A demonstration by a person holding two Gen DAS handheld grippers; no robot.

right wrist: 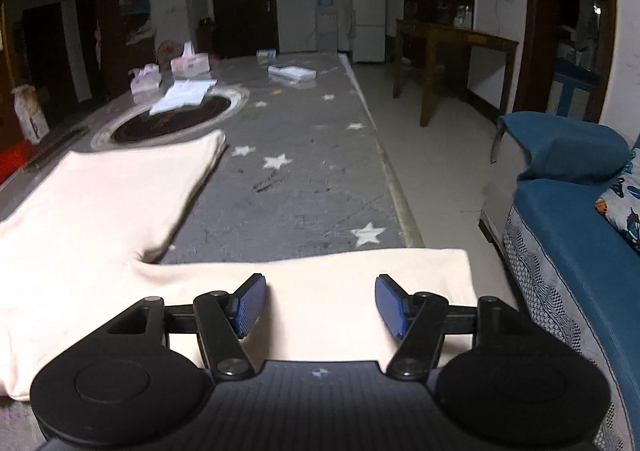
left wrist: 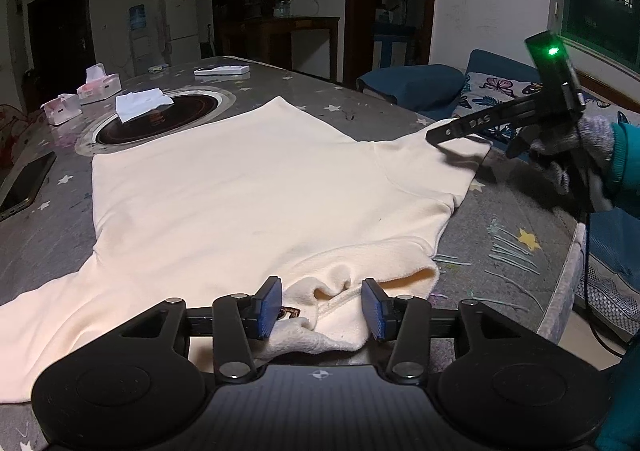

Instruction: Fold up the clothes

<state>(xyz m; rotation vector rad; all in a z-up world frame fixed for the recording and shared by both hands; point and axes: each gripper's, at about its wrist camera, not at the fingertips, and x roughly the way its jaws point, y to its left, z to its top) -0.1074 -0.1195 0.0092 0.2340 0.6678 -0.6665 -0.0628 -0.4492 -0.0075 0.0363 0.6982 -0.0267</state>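
Observation:
A cream sweatshirt (left wrist: 240,191) lies spread flat on the grey star-patterned table (left wrist: 500,219), back up, collar toward me. My left gripper (left wrist: 322,307) is open, its blue pads on either side of the bunched collar (left wrist: 340,291). My right gripper (right wrist: 320,305) is open just above the end of the right sleeve (right wrist: 360,271), which reaches the table's edge. In the left wrist view the right gripper (left wrist: 444,137) shows at that sleeve's cuff, held by a gloved hand (left wrist: 576,147).
A round dark burner (left wrist: 160,117) is set in the table beyond the shirt, with a white cloth (left wrist: 140,103) on it. Tissue boxes (left wrist: 98,85), a flat white box (left wrist: 222,69) and a phone (left wrist: 24,185) lie around. A blue sofa (right wrist: 568,187) stands right of the table.

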